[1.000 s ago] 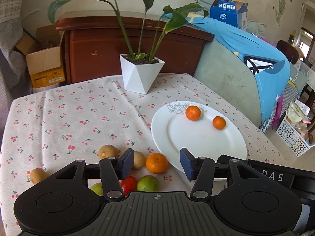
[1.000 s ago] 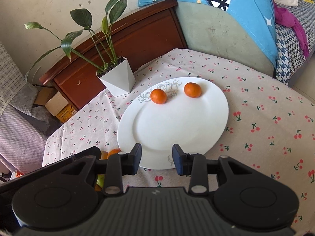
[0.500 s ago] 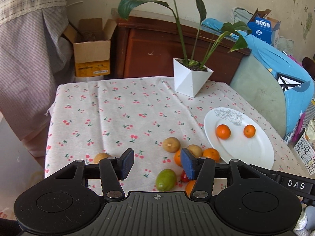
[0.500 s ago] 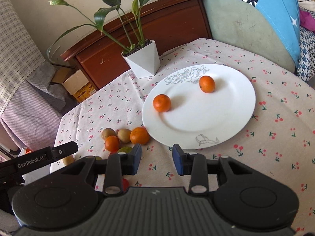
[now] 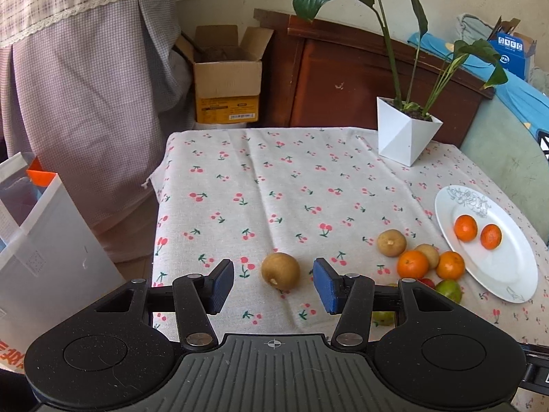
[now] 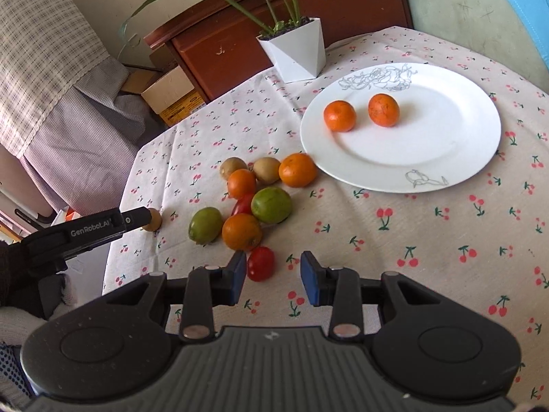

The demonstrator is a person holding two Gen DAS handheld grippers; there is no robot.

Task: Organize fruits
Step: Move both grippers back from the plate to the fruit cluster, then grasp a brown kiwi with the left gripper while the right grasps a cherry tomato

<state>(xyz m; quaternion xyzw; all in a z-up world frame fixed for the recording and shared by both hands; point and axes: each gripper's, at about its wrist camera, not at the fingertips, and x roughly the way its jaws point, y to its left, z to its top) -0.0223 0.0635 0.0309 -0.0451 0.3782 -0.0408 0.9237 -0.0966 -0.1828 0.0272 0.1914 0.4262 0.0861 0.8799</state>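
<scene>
Left gripper (image 5: 273,285) lines up on a stray brown kiwi (image 5: 280,271)

Both grippers gape empty; the right gripper (image 6: 273,276) hovers by a small red tomato (image 6: 260,263), probably sorting by kind onto the white plate (image 6: 446,158).

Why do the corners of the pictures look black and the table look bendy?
In the left wrist view, the round fisheye lens leaves dark corners and bows the tablecloth edge; the lone kiwi between the open left gripper looks sharp. In the right wrist view, the plate stretches into an oval, sunlight makes it bright, and the oranges cast soft shadows.
</scene>
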